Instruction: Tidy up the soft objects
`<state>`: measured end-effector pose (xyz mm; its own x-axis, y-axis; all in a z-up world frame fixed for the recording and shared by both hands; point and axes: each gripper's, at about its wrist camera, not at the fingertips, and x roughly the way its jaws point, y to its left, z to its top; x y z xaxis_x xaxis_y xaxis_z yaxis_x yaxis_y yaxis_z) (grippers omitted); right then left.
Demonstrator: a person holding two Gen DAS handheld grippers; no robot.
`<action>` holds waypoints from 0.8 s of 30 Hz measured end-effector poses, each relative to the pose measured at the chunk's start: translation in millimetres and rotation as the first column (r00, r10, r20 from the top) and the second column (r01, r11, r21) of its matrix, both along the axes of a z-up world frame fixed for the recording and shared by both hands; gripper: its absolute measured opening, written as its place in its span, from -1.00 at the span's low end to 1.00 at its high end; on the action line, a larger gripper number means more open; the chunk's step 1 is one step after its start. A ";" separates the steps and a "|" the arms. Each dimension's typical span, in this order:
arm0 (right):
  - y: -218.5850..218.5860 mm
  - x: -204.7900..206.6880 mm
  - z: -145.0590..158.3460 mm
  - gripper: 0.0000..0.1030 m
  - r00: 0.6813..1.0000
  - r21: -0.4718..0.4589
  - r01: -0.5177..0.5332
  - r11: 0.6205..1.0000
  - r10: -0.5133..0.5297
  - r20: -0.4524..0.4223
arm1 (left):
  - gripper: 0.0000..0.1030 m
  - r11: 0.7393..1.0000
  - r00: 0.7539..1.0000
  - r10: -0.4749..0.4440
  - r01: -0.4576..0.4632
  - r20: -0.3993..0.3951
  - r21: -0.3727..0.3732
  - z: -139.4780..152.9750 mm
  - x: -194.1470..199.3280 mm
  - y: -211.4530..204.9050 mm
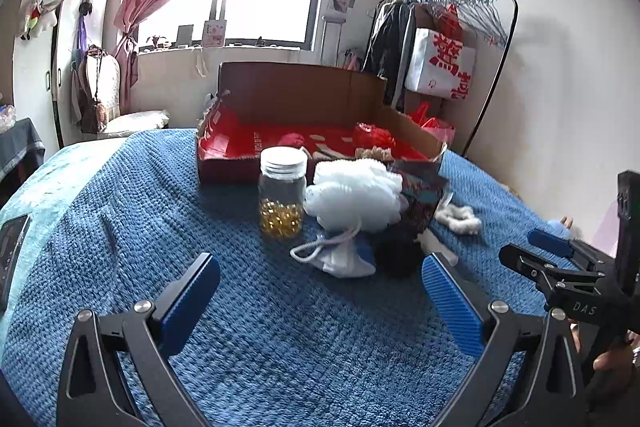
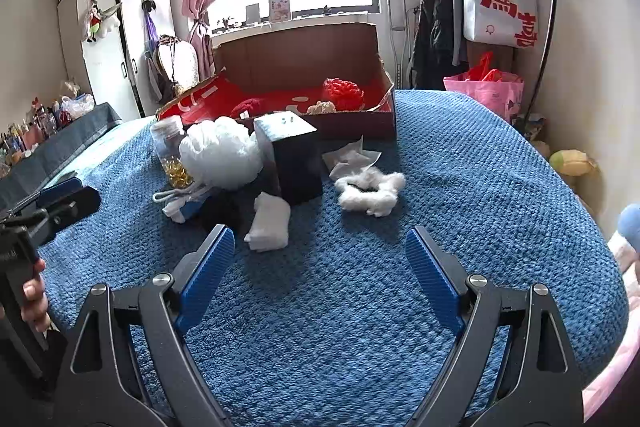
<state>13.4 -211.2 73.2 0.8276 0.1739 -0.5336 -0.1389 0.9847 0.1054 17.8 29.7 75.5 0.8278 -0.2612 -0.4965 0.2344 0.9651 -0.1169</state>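
Blue bedspread (image 2: 460,163): my right gripper (image 2: 320,251) and left gripper (image 1: 320,279) hover, jaws apart, empty. I'd pinch folded white cloth (image 2: 269,221) mid-body, lift into cardboard box (image 2: 304,55).

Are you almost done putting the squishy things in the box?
Some are in: a red pom-pom and a beige fluffy bit sit in the box. Both grippers, left and right, are open and empty. The white pouf, fluffy scrunchie and folded white cloth remain outside.

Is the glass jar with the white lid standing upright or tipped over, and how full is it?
Upright, lid on top. The glass jar stands on the blue blanket, with yellow capsules filling only its bottom part.
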 end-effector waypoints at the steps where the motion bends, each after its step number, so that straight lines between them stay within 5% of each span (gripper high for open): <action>1: 2.5 -0.5 -1.5 0.71 1.000 -0.007 0.000 1.000 0.000 0.002 | 1.00 1.000 1.000 0.005 -0.005 0.002 0.007 -2.5 -0.6 -2.8; 24: 11.9 6.6 -22.6 0.71 0.998 -0.006 -0.014 1.000 0.014 -0.063 | 1.00 0.999 0.998 0.016 -0.014 -0.059 0.031 -20.9 7.9 -13.1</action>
<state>19.9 -199.3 50.5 0.7898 0.1818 -0.5857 -0.1462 0.9833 0.1081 25.7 16.6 54.6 0.8005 -0.2329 -0.5522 0.2137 0.9718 -0.1001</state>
